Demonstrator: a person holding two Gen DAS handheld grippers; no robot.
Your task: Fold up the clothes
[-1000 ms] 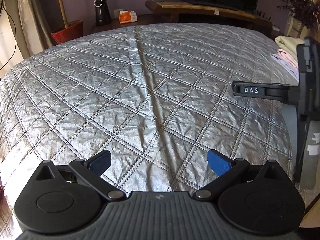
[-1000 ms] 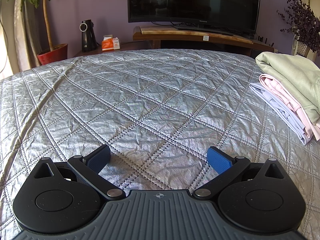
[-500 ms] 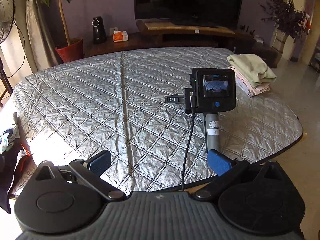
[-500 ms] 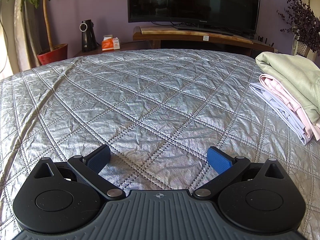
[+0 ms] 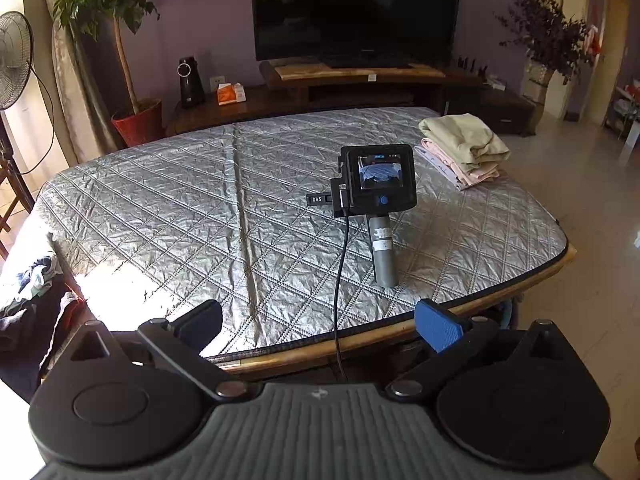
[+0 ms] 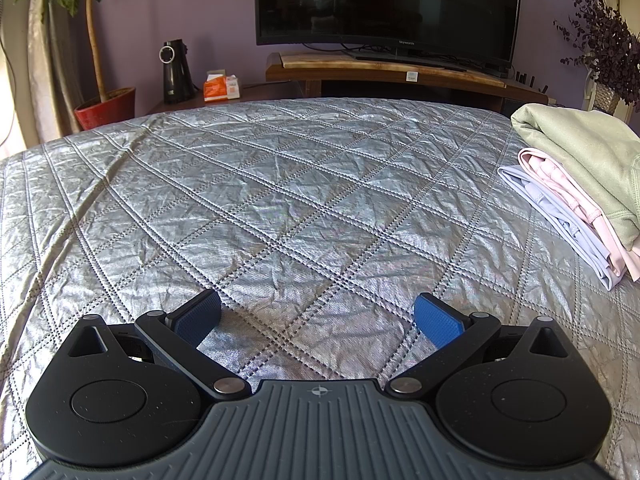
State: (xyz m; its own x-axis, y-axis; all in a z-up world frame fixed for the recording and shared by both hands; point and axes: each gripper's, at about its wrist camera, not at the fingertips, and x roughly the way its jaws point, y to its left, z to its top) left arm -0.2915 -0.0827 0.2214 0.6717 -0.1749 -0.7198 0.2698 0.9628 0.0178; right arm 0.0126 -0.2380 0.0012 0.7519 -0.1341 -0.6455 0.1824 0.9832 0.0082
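Observation:
A stack of folded clothes (image 5: 464, 150), pale green on top of pink and lilac, lies at the right edge of the silver quilted table (image 5: 200, 208); it also shows in the right wrist view (image 6: 580, 176). A heap of unfolded dark and light clothes (image 5: 28, 296) lies off the table's left end. My left gripper (image 5: 318, 322) is open and empty, held back from and above the table's near edge. My right gripper (image 6: 318, 316) is open and empty and rests on the table; its back with camera and handle shows in the left wrist view (image 5: 378, 184).
A TV (image 6: 388, 4) on a wooden stand (image 6: 384, 70) is behind the table. A potted plant (image 5: 136, 120), a black speaker (image 5: 186, 84), an orange tissue box (image 5: 230, 94) and a fan (image 5: 14, 60) stand at the back left. Tiled floor (image 5: 592, 200) lies to the right.
My left gripper has pulled back and risen from over the table to beyond its near edge, so the whole table and the right gripper come into view. The right gripper has not moved.

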